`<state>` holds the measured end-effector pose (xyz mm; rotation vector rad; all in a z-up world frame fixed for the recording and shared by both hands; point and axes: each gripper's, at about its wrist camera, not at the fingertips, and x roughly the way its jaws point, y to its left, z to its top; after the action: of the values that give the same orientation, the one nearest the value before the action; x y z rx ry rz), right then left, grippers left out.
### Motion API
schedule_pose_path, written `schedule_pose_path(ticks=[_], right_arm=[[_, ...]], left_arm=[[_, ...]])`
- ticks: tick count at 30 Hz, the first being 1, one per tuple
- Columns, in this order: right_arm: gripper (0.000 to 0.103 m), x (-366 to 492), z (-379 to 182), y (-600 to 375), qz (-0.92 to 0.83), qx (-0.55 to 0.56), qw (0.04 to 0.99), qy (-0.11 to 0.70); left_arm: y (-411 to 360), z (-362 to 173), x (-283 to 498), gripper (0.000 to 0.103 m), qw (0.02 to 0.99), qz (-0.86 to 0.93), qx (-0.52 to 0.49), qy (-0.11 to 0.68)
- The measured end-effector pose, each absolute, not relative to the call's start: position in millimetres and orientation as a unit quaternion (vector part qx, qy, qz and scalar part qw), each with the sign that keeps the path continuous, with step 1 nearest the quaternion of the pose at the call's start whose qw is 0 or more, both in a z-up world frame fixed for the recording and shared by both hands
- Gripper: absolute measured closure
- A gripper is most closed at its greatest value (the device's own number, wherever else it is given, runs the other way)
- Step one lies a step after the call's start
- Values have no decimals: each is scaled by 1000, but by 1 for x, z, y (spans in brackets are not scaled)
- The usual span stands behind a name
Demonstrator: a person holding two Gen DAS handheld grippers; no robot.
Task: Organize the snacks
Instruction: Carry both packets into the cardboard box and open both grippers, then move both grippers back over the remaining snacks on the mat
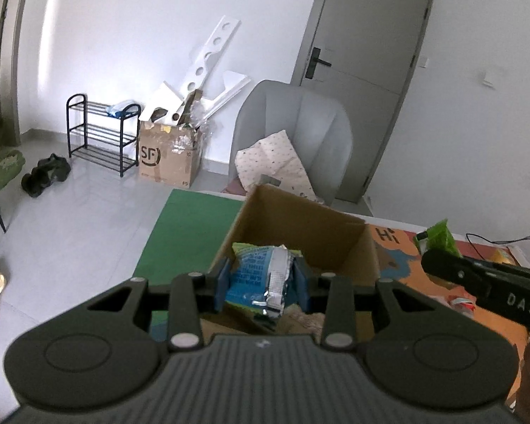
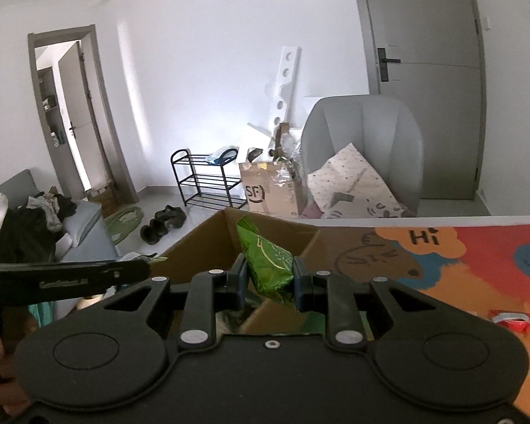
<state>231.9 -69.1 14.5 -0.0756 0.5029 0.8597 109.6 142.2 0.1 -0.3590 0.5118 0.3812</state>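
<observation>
Blue packet and green packet are being clamped by left fingers and right fingers over the box; releasing inside is being called for next.

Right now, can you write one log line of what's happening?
left gripper: shut on blue snack packet | right gripper: shut on green snack packet | both over cardboard box

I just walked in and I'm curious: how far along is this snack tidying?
Midway, I'd guess. Whether the cardboard box already holds snacks is unclear. In hand: the left gripper grips a blue packet, the right gripper a green packet, both at the box. Left: a red wrapper still lies on the mat.
</observation>
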Motion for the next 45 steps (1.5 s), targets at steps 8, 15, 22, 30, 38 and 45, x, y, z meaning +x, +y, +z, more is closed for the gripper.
schedule_pose_path(ticks=[8,15,22,30,38,45], right_arm=[[80,219,14,-44,425,-53,871,241],[80,216,12,-22,441,-57,861,246],[61,215,15,-24,450,-49,858,244],[60,223,6,-57,420,-43,869,259],[48,233,-1,-92,391,-31,880,267],[33,238,-1,-122,362,-20,893,268]], left_arm=[[160,-3,102,56,928,192,-204,247],[167,-1,89,42,927,194,-217,238],[166,1,89,26,927,192,-220,237],[151,-2,100,16,931,186,-204,240],[133,-4,111,12,932,175,-201,247],[114,-3,123,12,934,162,-193,252]])
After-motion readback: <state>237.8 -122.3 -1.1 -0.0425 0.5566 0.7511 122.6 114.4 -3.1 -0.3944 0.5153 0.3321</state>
